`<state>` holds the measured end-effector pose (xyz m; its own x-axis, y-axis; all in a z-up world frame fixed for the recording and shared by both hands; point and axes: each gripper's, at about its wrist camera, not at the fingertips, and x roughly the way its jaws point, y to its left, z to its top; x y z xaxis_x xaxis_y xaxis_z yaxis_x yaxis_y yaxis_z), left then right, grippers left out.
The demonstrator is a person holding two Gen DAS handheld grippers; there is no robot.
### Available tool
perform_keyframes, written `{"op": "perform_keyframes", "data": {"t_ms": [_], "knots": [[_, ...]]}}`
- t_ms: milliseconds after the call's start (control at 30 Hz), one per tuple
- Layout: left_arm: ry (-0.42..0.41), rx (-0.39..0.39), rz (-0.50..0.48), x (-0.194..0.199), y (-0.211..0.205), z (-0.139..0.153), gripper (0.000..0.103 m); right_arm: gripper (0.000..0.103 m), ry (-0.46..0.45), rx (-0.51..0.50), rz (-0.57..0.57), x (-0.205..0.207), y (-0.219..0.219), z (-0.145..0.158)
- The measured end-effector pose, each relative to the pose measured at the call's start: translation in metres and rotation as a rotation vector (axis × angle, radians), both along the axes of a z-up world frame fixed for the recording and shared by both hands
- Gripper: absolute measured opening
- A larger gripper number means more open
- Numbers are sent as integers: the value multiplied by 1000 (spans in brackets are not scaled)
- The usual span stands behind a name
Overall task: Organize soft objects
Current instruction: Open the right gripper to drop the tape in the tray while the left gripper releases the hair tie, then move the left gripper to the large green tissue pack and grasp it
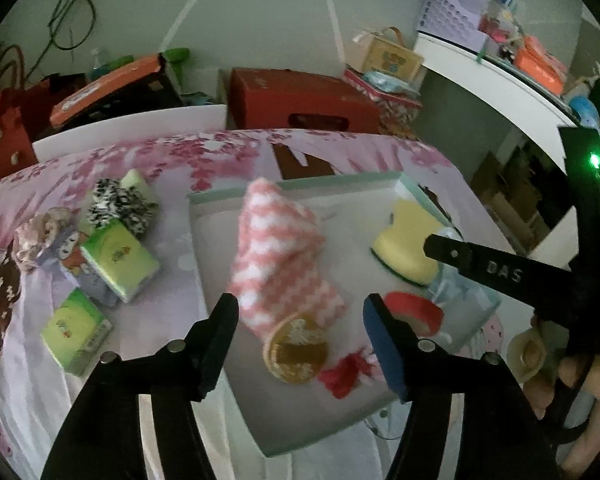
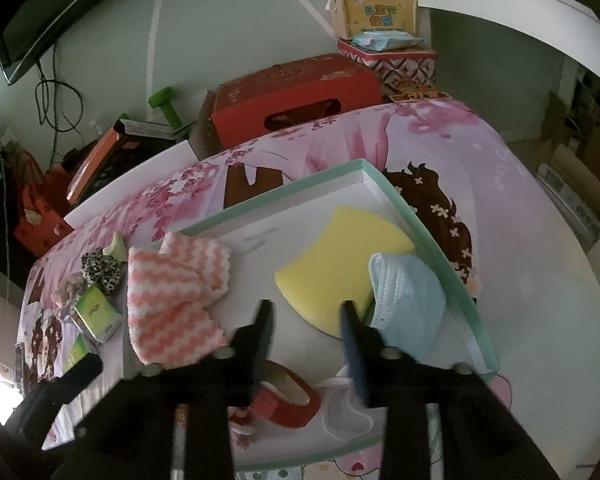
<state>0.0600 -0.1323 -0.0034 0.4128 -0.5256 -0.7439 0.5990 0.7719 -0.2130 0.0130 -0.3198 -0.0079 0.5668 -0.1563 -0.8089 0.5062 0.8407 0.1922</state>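
A shallow white tray with a mint rim (image 1: 300, 186) (image 2: 420, 224) lies on the pink bedsheet. In it are a pink-and-white fuzzy sock (image 1: 276, 248) (image 2: 172, 296), a yellow sponge (image 1: 404, 244) (image 2: 340, 264), a light blue face mask (image 2: 408, 300), a red round item (image 1: 414, 312) (image 2: 288, 396) and a gold disc (image 1: 296, 350). My left gripper (image 1: 300, 320) is open and empty just above the sock's near end. My right gripper (image 2: 306, 312) is open and empty over the sponge's near edge; it also shows in the left wrist view (image 1: 440, 246).
Left of the tray lie green tissue packs (image 1: 118, 258) (image 2: 96, 310), a leopard scrunchie (image 1: 118, 204) (image 2: 100, 270) and a pale scrunchie (image 1: 36, 236). Red boxes (image 1: 300, 98) (image 2: 296, 96) stand beyond the bed. A white shelf (image 1: 500, 76) is at the right.
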Motion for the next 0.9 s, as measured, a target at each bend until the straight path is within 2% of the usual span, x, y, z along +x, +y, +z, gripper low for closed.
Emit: {"op": "perform_keyframes", "data": {"t_ms": [100, 200, 433, 567, 667, 900], "knots": [[-1, 7, 25, 5, 5, 0, 69, 54, -3, 0, -5, 0, 0, 0], [15, -1, 44, 10, 9, -2, 86, 59, 9, -2, -5, 1, -1, -2], [21, -17, 100, 18, 20, -3, 93, 72, 29, -4, -10, 3, -2, -7], [35, -19, 186, 29, 34, -6, 99, 87, 45, -8, -13, 4, -2, -10], [54, -35, 260, 38, 49, -9, 101, 103, 57, -23, -17, 5, -2, -12], [46, -21, 358, 51, 73, -10, 101, 103, 15, -62, 0, 9, 7, -7]]}}
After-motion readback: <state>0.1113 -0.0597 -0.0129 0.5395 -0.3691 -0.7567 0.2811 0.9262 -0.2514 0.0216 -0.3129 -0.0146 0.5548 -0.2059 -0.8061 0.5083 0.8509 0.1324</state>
